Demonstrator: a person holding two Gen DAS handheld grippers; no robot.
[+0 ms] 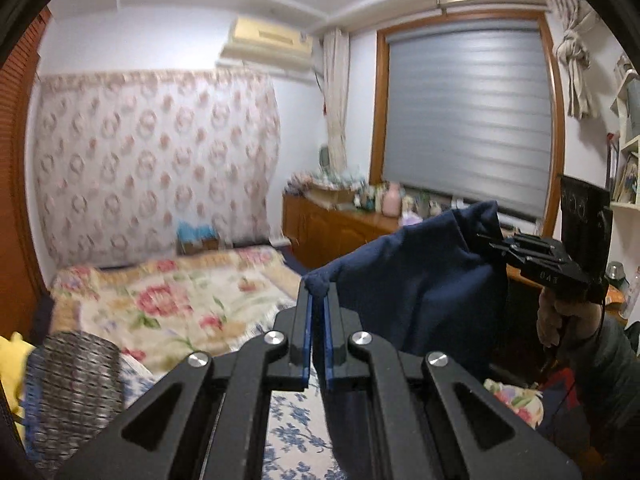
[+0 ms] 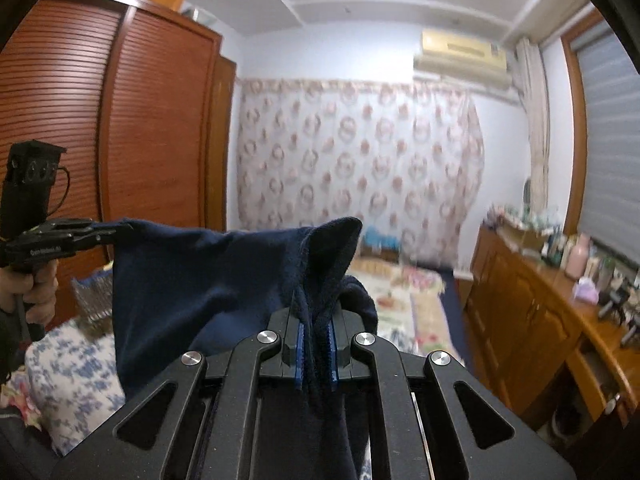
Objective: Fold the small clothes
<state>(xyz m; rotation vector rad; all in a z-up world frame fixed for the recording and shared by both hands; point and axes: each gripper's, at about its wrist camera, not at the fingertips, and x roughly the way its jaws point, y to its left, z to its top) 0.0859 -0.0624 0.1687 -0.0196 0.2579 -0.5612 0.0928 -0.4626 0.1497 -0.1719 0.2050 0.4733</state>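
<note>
A: Where does the left wrist view look from?
B: From just behind its own jaws, facing the floral curtain [image 1: 156,160], window to the curtain's right.
A: And the right wrist view?
B: Likewise, facing that curtain [image 2: 360,160], wardrobe to its left. Both share the curtain, the navy garment [image 1: 420,272] close ahead, and each other's gripper.
</note>
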